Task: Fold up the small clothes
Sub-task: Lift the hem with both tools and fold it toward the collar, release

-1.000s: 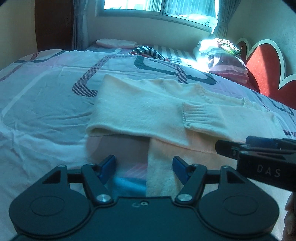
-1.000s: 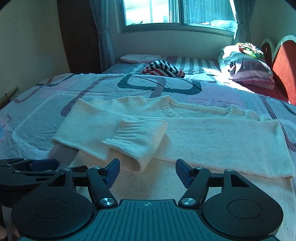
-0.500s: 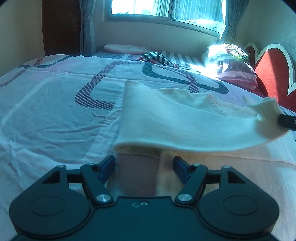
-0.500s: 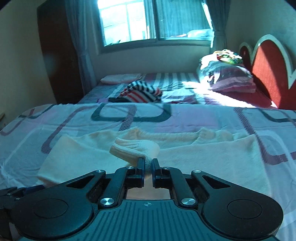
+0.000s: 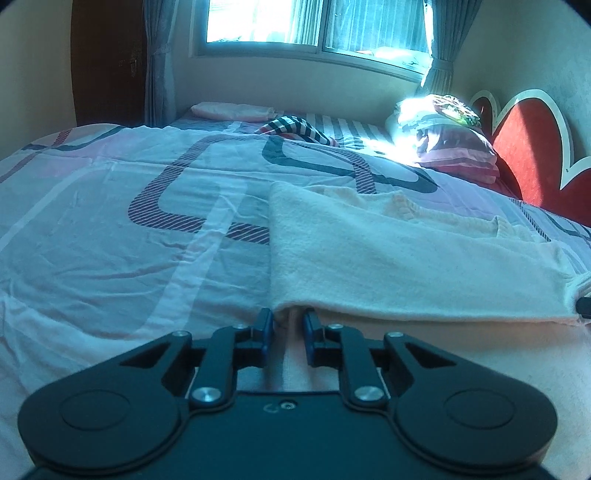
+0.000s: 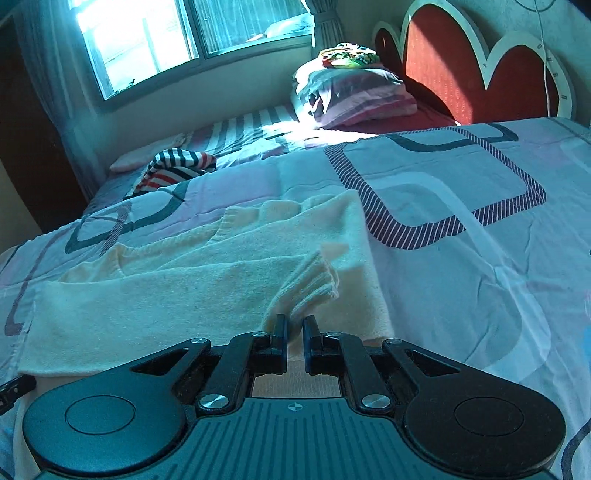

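Cream sweater (image 5: pixel 388 258) flat on bed (image 5: pixel 110 240), mid-fold. Left tongs (image 5: pixel 287 325) just closing, pinching folded edge. Right tongs (image 6: pixel 294 334) clamped on sleeve cuff (image 6: pixel 314 284). Next, likely: lay sleeve across body, keep edge taut.

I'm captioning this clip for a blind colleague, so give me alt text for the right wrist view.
The right tongs are shut on the ribbed cuff of a cream knit sweater spread on a patterned bedspread. Behind lie a striped garment, stacked pillows, a red headboard and a bright window.
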A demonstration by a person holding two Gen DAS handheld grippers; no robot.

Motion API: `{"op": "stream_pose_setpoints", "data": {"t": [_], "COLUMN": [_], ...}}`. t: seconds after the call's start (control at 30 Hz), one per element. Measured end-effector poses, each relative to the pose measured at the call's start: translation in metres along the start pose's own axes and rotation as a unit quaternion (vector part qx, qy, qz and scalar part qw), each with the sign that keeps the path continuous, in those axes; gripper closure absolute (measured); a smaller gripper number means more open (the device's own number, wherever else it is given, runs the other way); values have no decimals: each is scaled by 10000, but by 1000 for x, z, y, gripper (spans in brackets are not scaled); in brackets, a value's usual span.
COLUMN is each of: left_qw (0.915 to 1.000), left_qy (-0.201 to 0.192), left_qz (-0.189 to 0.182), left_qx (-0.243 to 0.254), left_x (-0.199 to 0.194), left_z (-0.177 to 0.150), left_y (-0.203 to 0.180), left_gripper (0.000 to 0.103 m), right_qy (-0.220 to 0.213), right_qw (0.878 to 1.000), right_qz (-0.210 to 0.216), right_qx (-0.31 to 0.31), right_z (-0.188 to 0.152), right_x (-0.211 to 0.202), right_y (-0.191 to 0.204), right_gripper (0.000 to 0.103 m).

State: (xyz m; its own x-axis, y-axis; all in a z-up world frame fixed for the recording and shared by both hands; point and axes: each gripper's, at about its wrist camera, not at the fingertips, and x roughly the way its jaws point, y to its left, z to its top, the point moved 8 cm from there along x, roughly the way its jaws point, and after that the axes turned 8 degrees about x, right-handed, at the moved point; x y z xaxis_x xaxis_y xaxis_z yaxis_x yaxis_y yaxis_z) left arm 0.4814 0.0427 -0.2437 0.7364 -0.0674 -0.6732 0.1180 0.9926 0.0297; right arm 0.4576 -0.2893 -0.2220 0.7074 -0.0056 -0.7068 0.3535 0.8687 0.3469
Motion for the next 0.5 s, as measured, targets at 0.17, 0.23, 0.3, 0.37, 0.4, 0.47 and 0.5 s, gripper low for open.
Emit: {"op": "stream_pose_setpoints", "data": {"t": [0.17, 0.23, 0.3, 0.37, 0.4, 0.47, 0.5], "left_qw": [10000, 9999, 9999, 9999, 9999, 9998, 9998], "left_qy": [34, 42, 44, 41, 42, 41, 45], "left_qz": [39, 47, 48, 60, 62, 84, 95], "left_qx": [76, 122, 137, 143, 148, 175, 195], "left_x": [0, 0, 1, 1, 1, 1, 1], "left_z": [1, 1, 1, 1, 1, 1, 1], "left_y": [-1, -2, -2, -3, -2, -3, -3], "left_gripper": [87, 87, 87, 87, 87, 87, 87], "right_qy": [-10, -77, -101, -74, -88, -42, -53], "right_qw": [9995, 9994, 9998, 9998, 9998, 9998, 9999], "right_qz": [68, 135, 72, 58, 24, -20, -46], "right_qx": [318, 314, 169, 168, 176, 172, 148], "right_z": [6, 7, 7, 8, 8, 6, 7], "right_x": [-2, -8, -5, -2, -1, 4, 4], "right_y": [-7, -7, -4, -4, -4, -2, -2], "right_gripper": [63, 48, 47, 49, 54, 95, 97]}}
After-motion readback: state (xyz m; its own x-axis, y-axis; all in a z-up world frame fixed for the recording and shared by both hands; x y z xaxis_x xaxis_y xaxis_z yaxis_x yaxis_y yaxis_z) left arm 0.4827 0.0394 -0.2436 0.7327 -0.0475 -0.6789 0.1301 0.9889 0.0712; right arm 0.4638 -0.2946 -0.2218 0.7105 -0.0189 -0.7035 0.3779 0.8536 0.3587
